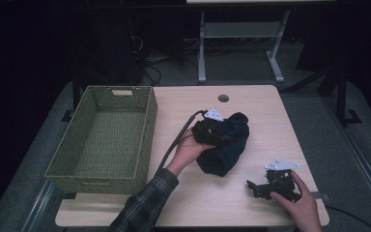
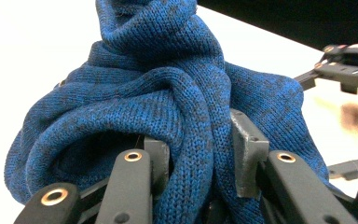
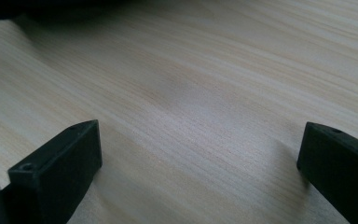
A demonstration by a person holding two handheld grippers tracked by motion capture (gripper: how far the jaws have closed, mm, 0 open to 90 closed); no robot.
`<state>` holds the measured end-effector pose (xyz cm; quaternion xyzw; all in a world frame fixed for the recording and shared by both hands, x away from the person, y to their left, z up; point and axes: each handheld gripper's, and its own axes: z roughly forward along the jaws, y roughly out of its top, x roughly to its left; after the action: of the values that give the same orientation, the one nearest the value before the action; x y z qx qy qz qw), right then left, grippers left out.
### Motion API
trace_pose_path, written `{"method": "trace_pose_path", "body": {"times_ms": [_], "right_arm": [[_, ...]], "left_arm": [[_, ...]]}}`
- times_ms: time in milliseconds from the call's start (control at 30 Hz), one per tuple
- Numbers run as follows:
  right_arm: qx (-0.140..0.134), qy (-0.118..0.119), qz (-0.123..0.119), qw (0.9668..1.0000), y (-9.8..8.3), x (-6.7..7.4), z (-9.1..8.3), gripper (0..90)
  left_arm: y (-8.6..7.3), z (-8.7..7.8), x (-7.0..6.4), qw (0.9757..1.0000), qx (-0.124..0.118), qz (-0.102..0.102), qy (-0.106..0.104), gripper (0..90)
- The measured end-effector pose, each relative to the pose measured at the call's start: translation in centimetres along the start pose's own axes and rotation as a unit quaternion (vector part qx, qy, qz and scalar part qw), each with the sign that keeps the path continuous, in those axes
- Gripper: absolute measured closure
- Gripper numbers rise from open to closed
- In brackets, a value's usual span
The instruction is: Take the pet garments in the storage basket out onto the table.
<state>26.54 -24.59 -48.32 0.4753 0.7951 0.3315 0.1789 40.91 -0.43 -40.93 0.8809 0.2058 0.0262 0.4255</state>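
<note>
Knitwear, a dark blue sweater (image 1: 226,143), lies bunched in the middle of the table (image 1: 251,101) in the high view, right of the green woven basket (image 1: 107,137). The left gripper (image 1: 211,129) is dug into its near-left side; the right gripper (image 1: 265,186) rests on the table's near right corner, well apart from the sweater.

From the left gripper view, the jaws pinch a thick fold of the sweater (image 2: 168,93) between the grey pads (image 2: 246,144).

From the right gripper view, the jaws stand spread wide over bare table (image 3: 205,93).
</note>
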Motion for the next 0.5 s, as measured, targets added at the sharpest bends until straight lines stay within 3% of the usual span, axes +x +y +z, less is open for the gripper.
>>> {"method": "trace_pose_path", "body": {"times_ms": [133, 300, 500], "right_arm": [[-0.002, 0.000, -0.001, 1.0000, 0.0, 0.0, 0.0, 0.0], [0.002, 0.000, 0.001, 1.0000, 0.0, 0.0, 0.0, 0.0], [0.001, -0.001, 0.000, 1.0000, 0.0, 0.0, 0.0, 0.0]], "left_arm": [[-0.2, 1.9, 0.1, 0.9997, 0.020, 0.009, 0.006, 64.2], [-0.7, 3.7, -0.2, 0.9994, 0.031, -0.002, 0.011, 63.3], [-0.8, 4.1, -0.2, 0.9991, 0.039, -0.002, 0.017, 56.4]]}}
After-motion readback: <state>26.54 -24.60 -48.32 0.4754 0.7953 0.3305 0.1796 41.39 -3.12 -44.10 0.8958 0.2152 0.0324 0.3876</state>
